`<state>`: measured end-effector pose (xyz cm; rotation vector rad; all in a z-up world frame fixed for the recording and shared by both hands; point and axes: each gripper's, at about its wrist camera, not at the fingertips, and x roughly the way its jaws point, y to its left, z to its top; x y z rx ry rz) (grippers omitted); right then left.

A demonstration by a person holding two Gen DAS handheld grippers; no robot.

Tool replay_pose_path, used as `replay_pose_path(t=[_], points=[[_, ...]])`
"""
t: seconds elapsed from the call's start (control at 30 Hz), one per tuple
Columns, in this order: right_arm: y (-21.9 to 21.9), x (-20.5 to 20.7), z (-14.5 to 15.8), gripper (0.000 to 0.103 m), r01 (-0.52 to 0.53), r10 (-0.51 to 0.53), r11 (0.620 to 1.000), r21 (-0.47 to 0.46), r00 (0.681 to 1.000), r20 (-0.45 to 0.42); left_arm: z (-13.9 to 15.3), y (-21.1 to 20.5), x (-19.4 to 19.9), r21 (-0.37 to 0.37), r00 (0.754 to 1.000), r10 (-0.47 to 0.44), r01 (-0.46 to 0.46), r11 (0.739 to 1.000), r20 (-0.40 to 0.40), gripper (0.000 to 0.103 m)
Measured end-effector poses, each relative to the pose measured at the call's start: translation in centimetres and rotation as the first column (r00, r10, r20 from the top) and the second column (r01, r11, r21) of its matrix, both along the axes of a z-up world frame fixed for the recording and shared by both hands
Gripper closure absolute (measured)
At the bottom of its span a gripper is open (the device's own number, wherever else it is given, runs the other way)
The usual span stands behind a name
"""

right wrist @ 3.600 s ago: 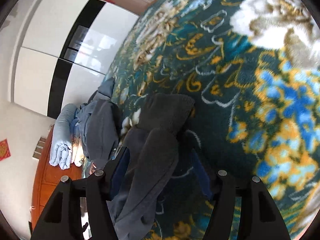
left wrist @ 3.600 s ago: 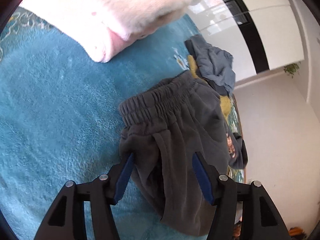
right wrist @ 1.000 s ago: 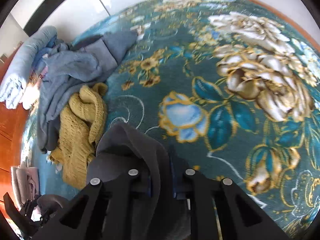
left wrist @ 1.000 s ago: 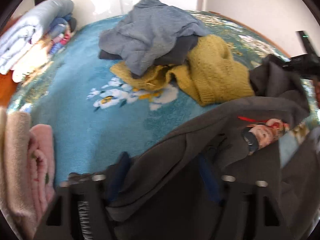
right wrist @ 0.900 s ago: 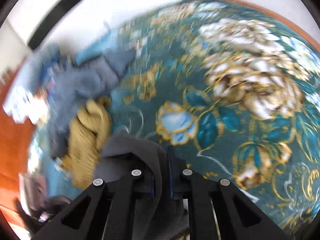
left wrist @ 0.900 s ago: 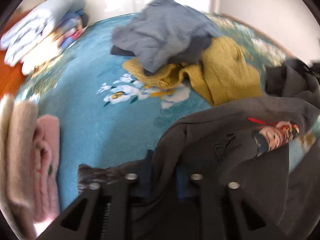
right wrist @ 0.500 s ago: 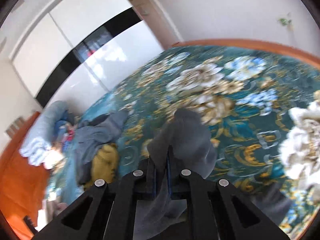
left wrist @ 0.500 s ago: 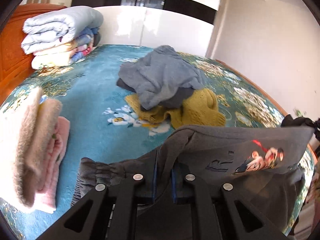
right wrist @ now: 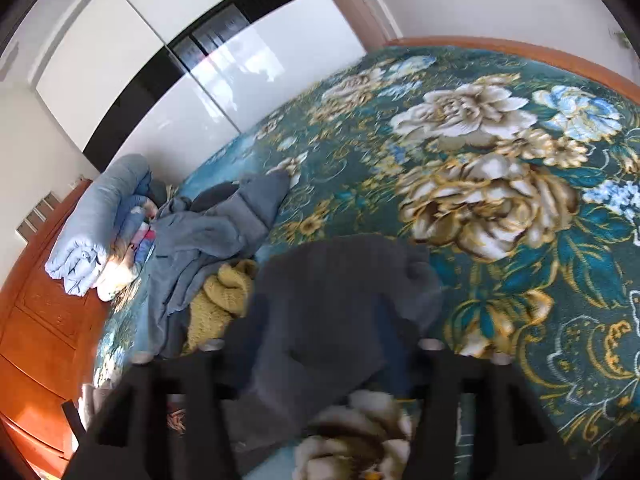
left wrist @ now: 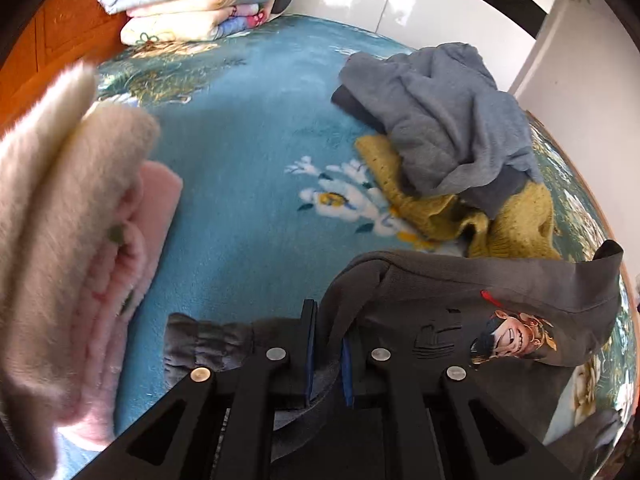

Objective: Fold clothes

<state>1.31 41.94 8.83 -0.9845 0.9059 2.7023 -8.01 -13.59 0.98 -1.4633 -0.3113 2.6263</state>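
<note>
L gripper (left wrist: 326,354) pinched on grey pants (left wrist: 460,292); R gripper (right wrist: 320,320) spread wide, cloth draped between; soft, floppy, grab hems

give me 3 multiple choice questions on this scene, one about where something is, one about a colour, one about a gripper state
1. Where does the grey-blue sweater lie?
A. on the yellow knit
B. on the pink stack
C. on the quilts

2. What colour is the knit under it?
A. red
B. mustard yellow
C. white

3. How does the left gripper stand?
A. wide open, nothing between the fingers
B. shut on the dark grey pants
C. out of view

Answers:
1. A: the sweater drapes over the yellow knit, apart from the pink stack and the quilts.
2. B: it shows mustard yellow in both views.
3. B: its blue pads pinch a fold of the pants. The right gripper is blurred, its fingers spread wide with the cloth between them.
</note>
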Motion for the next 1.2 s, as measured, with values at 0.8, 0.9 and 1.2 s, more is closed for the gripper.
replay_pose_path(t=[0.8,0.9,1.2], points=[[5.9,3.0,2.1,0.091,0.069,-0.097,0.992,-0.102,0.945,-0.311,3.9,1.1,0.0,0.024,0.987,-0.069,0.073,0.997,-0.147,0.091],[6.5,4.9,1.0,0.09,0.096,-0.103,0.994,-0.044,0.967,-0.234,1.6,2.7,-2.0,-0.029,0.995,-0.089,0.088,0.996,-0.044,0.091],[10.6,5.0,-9.3,0.071,0.163,-0.156,0.939,-0.303,0.987,0.048,2.0,3.6,-1.4,-0.098,0.995,-0.1,0.101,0.99,0.008,0.075]])
